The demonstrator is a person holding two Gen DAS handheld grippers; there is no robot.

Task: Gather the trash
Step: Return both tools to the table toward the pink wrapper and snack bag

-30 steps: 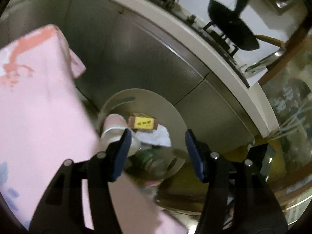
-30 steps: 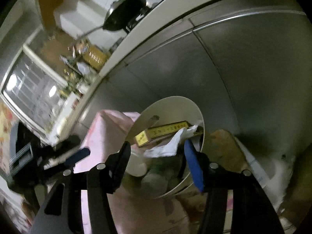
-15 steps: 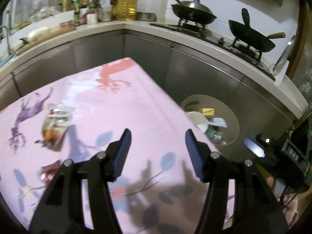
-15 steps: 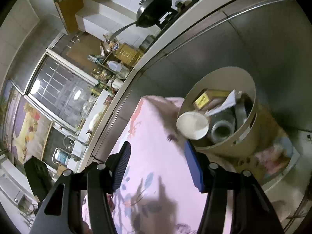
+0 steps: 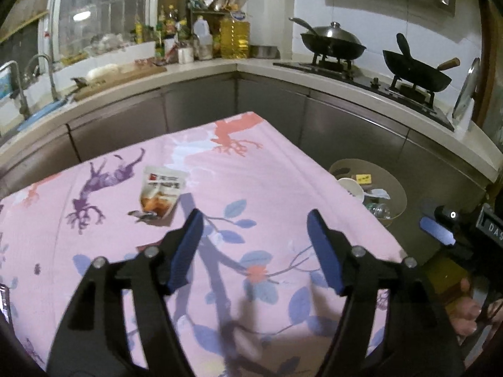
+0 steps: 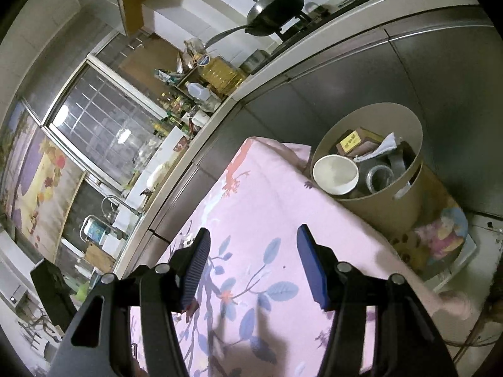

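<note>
Your left gripper point(image 5: 254, 235) is opening, nothing between its fingers, above the pink floral surface point(image 5: 251, 176); your right gripper point(image 6: 251, 251) gapes wide, empty. A snack wrapper point(image 5: 162, 193) lies ahead; the trash bin point(image 6: 382, 216) stands beside the surface.

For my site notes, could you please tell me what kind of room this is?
Most likely a home kitchen: two woks sit on a gas hob, a sink tap stands under the window, and cooking-oil bottles crowd the counter corner.

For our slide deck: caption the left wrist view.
Left gripper, jaws opening and empty, above snack wrapper on floral tablecloth.
</note>
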